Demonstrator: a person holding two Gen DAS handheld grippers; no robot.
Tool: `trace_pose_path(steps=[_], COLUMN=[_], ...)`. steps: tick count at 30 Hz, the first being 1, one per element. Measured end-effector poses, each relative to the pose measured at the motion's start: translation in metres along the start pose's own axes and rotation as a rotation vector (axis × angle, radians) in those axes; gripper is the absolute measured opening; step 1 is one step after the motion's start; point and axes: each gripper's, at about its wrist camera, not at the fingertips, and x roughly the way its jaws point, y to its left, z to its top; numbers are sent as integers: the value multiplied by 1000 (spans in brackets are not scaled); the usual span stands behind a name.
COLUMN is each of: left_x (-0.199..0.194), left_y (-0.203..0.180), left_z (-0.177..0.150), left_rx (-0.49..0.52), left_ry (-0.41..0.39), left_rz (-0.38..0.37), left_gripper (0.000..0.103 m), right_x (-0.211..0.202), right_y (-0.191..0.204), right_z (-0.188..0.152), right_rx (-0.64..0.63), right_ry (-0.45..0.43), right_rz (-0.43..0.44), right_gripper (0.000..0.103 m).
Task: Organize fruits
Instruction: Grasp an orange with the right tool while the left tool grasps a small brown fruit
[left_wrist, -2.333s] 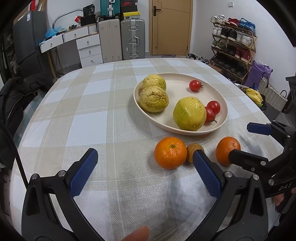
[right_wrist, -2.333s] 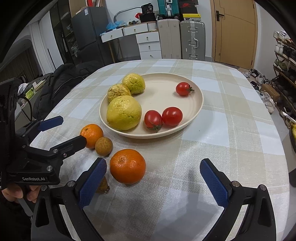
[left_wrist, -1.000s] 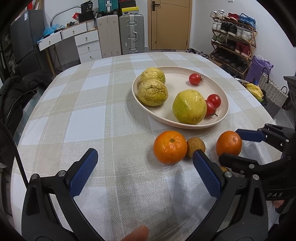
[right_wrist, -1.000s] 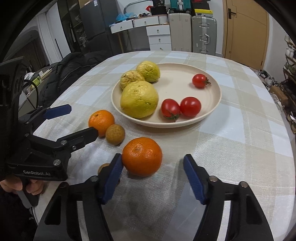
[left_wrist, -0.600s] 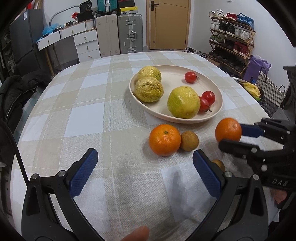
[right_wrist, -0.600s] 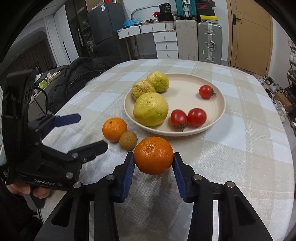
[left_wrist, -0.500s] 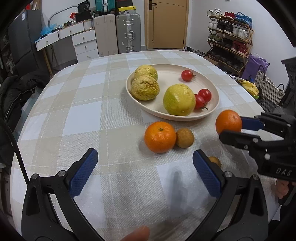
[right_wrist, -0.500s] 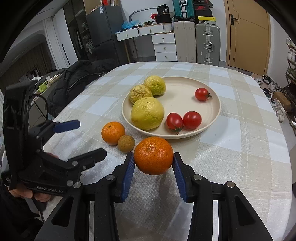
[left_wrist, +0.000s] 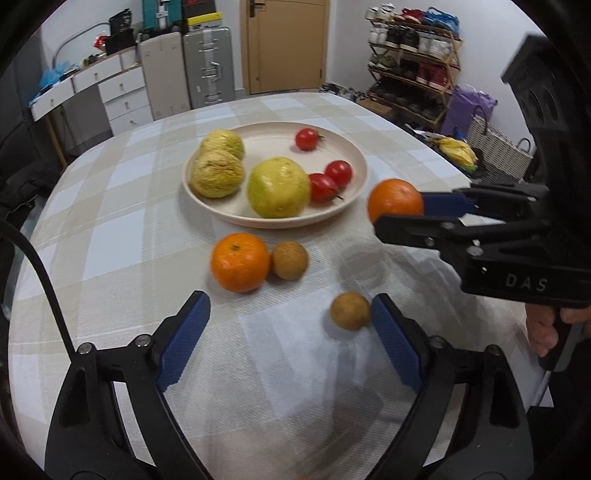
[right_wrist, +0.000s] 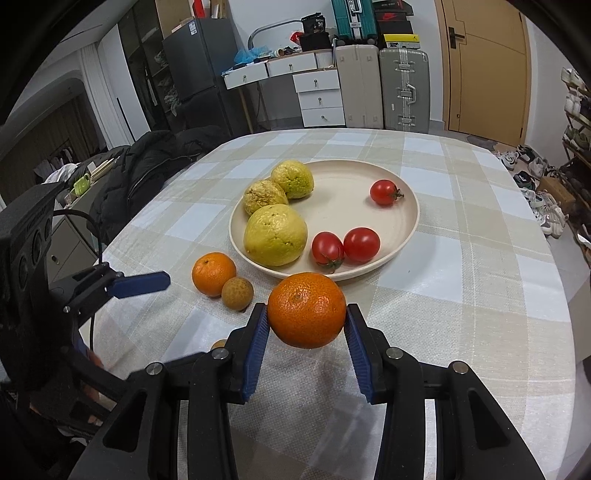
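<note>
A checked tablecloth (right_wrist: 461, 295) covers the round table, with suitcases (right_wrist: 384, 88) and a door (right_wrist: 484, 70) behind it. The right gripper (right_wrist: 306, 334) is clamped on an orange (right_wrist: 306, 309), held clear of the cloth just short of the plate (right_wrist: 402, 236) ahead of it. That plate carries three yellow-green fruits and three tomatoes. The left gripper (left_wrist: 290, 338) hangs over the cloth with its blue pads wide apart; a second orange (left_wrist: 240, 262) and a small brown fruit (left_wrist: 290, 260) lie ahead of it, touching, and another brown fruit (left_wrist: 349, 310) sits just inside its right pad.
</note>
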Motion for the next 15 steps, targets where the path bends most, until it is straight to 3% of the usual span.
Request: trace_pose_path(steps=[8, 12, 15], left_x=[16, 19, 18], left_y=[-15, -18, -17], left_z=[-8, -9, -9], left_rx=[45, 46, 31], left_ry=[61, 62, 59], left_rz=[-76, -107, -149], left_gripper=[49, 41, 23], right_x=[0, 0, 0], right_y=[-1, -2, -2], right_z=[-1, -1, -1], right_rx=[4, 7, 6], right_ry=[1, 1, 3], right_rz=[0, 0, 0], right_gripper=[43, 43, 43])
